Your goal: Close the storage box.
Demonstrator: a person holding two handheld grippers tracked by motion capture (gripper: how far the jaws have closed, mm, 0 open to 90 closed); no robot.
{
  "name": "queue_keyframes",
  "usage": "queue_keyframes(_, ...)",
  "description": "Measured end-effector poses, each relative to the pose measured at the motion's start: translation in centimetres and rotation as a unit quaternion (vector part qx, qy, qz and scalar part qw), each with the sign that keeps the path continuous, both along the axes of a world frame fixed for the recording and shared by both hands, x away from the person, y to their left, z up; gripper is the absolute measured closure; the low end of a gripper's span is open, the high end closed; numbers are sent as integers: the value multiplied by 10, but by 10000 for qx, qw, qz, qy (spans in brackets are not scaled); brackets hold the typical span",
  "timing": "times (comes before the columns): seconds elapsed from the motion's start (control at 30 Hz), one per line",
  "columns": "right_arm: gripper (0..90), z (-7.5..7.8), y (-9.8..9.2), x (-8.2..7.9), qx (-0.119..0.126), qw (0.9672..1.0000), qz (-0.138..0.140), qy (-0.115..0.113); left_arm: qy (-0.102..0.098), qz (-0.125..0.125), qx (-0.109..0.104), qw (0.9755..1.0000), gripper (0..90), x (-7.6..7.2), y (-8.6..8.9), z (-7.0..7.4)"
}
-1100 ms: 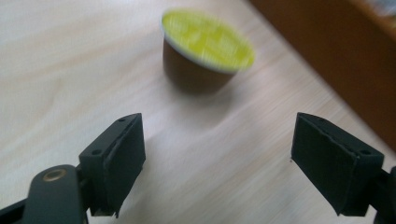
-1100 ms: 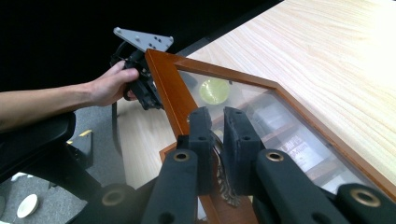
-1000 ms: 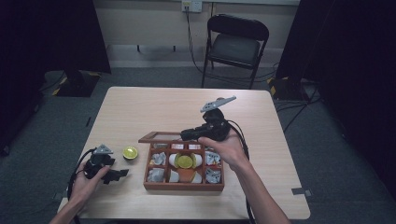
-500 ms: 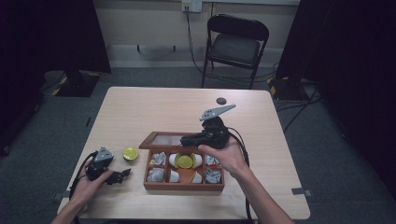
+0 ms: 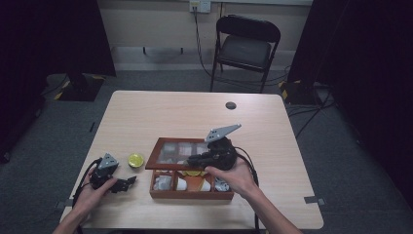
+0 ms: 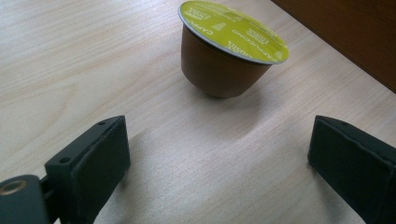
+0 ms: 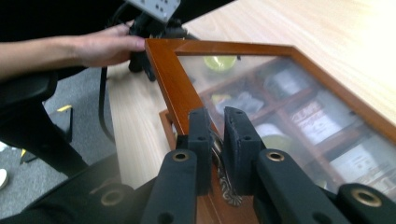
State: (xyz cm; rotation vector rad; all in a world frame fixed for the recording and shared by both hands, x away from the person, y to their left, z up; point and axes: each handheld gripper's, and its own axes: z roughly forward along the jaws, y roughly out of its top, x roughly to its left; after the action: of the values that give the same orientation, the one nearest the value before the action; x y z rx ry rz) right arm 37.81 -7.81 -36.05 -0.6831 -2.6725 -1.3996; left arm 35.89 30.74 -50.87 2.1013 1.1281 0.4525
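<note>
A wooden compartment box (image 5: 191, 193) stands at the table's front middle, its glass lid (image 5: 175, 151) tilted partly up. My right gripper (image 5: 192, 159) is shut on the small metal clasp (image 7: 229, 186) at the lid's (image 7: 168, 79) front edge. Sachets and yellow-topped capsules lie in the compartments under the glass. Left of the box stands a brown coffee capsule (image 5: 136, 160) with a yellow-green foil top. My left gripper (image 5: 127, 183) rests low on the table just short of the capsule (image 6: 224, 51). Its jaws (image 6: 219, 158) have just opened wide, with bare table between them.
A small dark disc (image 5: 230, 105) lies on the far part of the table. A black folding chair (image 5: 247, 48) stands beyond the far edge. The person's left hand (image 7: 107, 44) and its gripper are past the lid's corner in the right gripper view.
The right gripper has come down and nearer with the lid's front edge, so the lid stands lower. The left gripper's jaws have spread wider beside the capsule; that hand has hardly moved.
</note>
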Motion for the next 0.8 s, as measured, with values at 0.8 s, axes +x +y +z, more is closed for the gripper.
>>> queue_keyframes(0.8,818,-61,6,-22,-495,9982,331,43,0,-1,-5,10000,51,0,0,0)
